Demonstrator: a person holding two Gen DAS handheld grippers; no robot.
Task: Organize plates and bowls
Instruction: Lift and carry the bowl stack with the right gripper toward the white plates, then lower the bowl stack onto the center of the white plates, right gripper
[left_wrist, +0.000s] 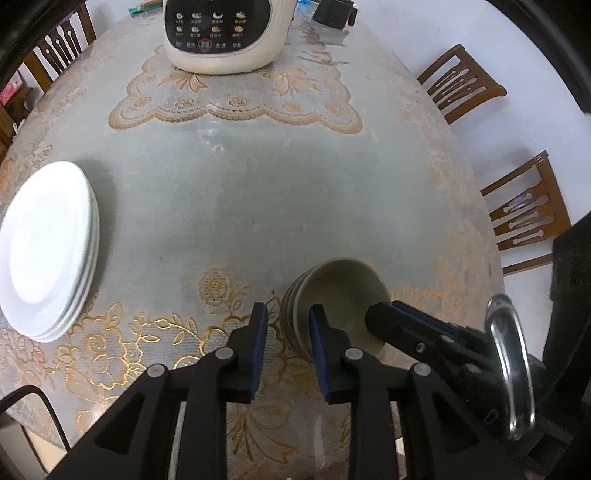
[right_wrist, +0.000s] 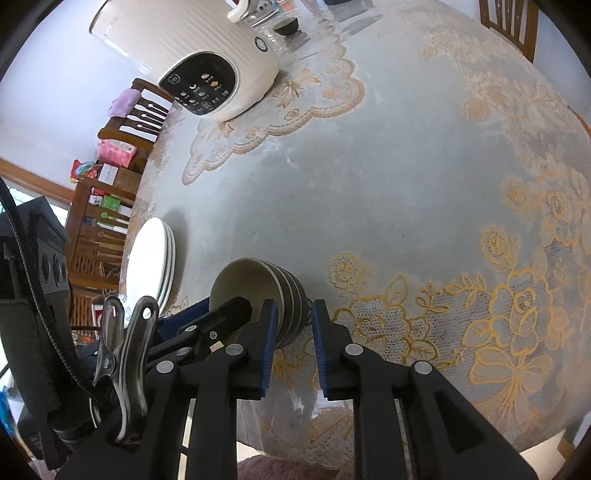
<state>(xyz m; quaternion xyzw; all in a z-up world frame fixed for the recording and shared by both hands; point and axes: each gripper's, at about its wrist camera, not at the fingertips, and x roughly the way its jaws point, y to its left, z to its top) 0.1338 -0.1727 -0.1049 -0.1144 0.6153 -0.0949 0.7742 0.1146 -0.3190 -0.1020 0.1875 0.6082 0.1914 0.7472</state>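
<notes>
Plates (left_wrist: 48, 251) stacked, bowls (left_wrist: 332, 306) nested on bench (left_wrist: 258, 192); both part-open hand-held grippers, left (left_wrist: 288, 350) and right (right_wrist: 293, 350), straddle the bowls' rims, seemingly unclamped.

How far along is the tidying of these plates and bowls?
Mostly done, it seems. The white plates sit in one stack on the table, and the bowls are nested in one stack. Both grippers are at that stack: the left gripper and the right gripper each straddle a side of its rim. Whether either is gripping is unclear. What may remain is letting go.
</notes>
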